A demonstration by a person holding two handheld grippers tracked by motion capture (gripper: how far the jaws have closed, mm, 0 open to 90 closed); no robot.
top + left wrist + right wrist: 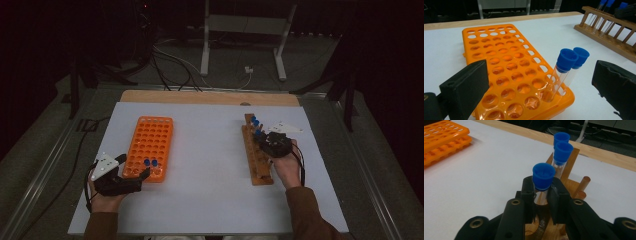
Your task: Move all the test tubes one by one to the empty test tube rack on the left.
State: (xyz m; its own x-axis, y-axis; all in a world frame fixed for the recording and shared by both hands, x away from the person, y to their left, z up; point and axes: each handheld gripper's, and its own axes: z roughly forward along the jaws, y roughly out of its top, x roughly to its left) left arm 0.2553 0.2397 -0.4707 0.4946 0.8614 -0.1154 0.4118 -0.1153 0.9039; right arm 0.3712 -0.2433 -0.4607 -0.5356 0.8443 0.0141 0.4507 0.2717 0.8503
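An orange tube rack [150, 140] lies on the left of the white tabletop, and two clear tubes with blue caps [150, 162] stand in its near right corner. My left gripper [134, 165] rests at that corner, open. In the left gripper view its jaws stand wide on either side of the two tubes [569, 62] and touch neither. On the right is a wooden tube rack [260, 167]. My right gripper [543, 192] is shut on a blue-capped tube [543, 176] that stands in this wooden rack [569, 182]. Two more capped tubes [562, 152] stand behind it.
The white sheet [210, 165] covers a wooden table whose far edge [210, 97] shows bare. Most holes of the orange rack [499, 50] hold nothing. The wooden rack [609, 37] lies to the far right of the left gripper. Cables and table legs sit on the floor beyond.
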